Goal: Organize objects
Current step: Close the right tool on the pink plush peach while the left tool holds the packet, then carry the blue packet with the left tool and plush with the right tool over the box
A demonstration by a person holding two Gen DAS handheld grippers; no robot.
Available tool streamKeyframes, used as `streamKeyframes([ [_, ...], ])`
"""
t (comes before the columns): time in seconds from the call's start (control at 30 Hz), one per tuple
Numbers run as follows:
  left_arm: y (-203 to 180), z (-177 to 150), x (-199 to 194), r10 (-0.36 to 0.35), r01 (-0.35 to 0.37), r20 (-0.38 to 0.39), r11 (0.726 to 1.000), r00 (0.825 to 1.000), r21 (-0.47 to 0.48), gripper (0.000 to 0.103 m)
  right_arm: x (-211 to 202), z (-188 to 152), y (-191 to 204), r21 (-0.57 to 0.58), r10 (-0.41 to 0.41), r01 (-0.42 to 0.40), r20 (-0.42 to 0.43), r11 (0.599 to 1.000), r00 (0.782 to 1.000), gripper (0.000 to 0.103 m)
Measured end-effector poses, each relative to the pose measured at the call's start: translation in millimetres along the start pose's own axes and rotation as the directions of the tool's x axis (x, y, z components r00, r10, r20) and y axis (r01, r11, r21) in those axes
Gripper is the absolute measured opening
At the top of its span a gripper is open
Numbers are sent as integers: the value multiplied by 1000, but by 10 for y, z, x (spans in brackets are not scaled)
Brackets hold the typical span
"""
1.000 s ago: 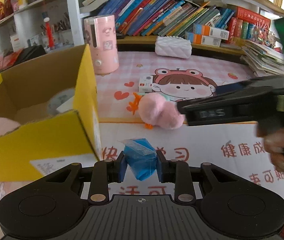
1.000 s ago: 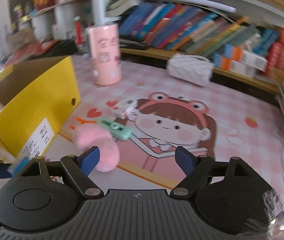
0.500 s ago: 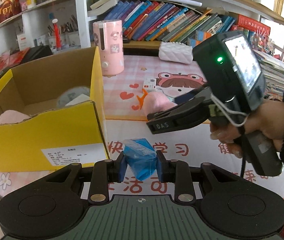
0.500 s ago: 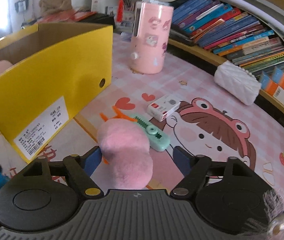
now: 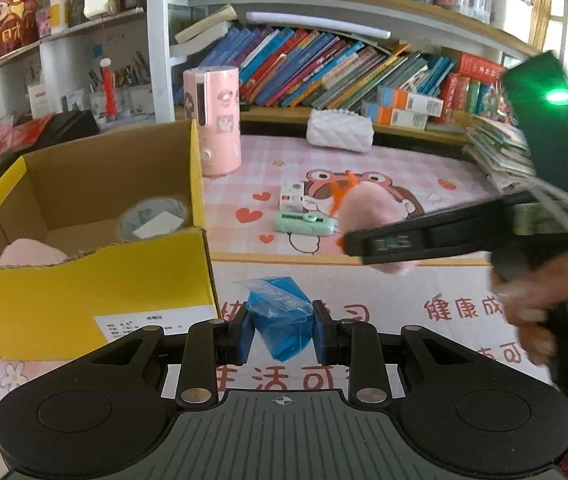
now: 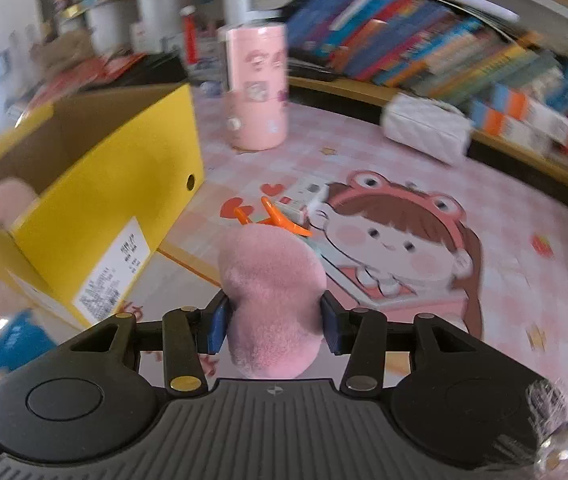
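My right gripper [image 6: 271, 322] has just clamped its jaws on the pink plush toy [image 6: 271, 300] and lifted it; my left gripper [image 5: 281, 330] still grips the blue packet [image 5: 281, 330]; both can go into the yellow box [image 5: 83, 300].

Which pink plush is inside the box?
The pale one in the yellow box's near-left corner; the other plush, with orange feet, is in the right claw.
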State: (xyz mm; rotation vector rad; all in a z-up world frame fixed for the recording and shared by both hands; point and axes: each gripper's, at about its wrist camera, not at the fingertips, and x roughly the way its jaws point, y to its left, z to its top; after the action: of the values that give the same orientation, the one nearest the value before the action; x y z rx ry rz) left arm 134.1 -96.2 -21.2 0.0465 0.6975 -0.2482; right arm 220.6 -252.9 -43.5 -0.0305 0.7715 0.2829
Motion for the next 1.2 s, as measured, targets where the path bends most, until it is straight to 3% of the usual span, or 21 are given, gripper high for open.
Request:
streamKeyframes([
  [0.3,329,-86,-243,-41,42,28,999,999,-18,28,-587,-230,315,79,-54,51,27,996,998,43],
  [0.67,763,-331,-545,-53,54,4,997,999,-48,28,-703,-498,934,69,-67,70,-39,995,997,44],
  [1.2,1213,-699,-1001,-44,44,3,997,999,-55,28,-869,-800,1684,48,-38,41,-72,998,997,44],
])
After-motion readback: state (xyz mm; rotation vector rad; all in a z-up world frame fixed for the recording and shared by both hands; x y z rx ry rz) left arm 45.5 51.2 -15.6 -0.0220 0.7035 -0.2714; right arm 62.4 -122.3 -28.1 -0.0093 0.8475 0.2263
